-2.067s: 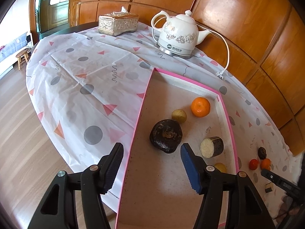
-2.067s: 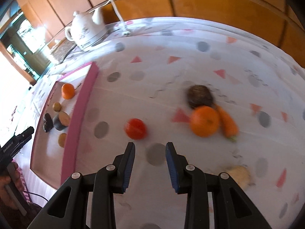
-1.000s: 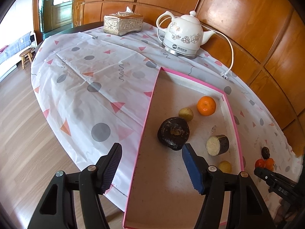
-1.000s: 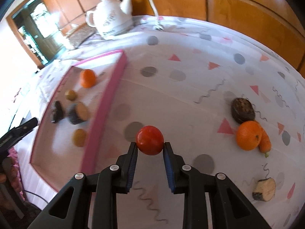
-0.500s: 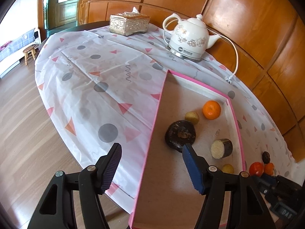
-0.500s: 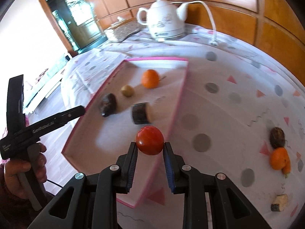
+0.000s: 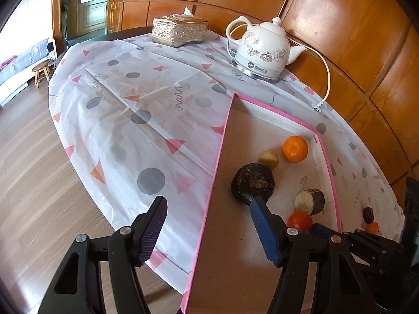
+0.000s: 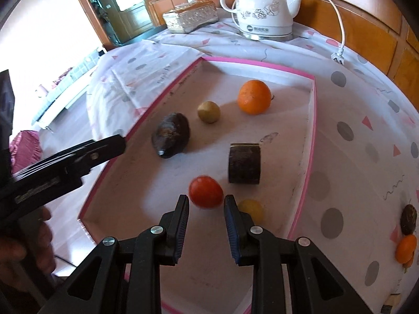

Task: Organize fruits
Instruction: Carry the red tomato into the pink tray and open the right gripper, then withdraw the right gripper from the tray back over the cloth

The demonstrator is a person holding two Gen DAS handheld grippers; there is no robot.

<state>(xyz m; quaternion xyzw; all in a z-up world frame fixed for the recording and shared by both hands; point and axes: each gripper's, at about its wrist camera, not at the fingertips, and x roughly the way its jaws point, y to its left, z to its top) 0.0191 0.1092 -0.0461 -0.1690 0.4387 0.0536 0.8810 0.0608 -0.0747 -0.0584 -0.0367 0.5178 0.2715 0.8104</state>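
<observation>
Moved over tray [image 8: 311, 141] — right claw [image 8: 206, 216] grips tomato [image 8: 206, 191] | left claw [image 7: 208, 231] wide, empty

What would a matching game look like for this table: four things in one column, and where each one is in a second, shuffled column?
Things:
1. red tomato
2. white kettle
3. orange
4. tissue box

Places:
a. lying in the tray, near its far right corner
b. between the fingertips of the right gripper
c. on the tablecloth, just beyond the tray's far wall
d. farthest back, left of the kettle

Pairs: 1-b, 2-c, 3-a, 4-d
</observation>
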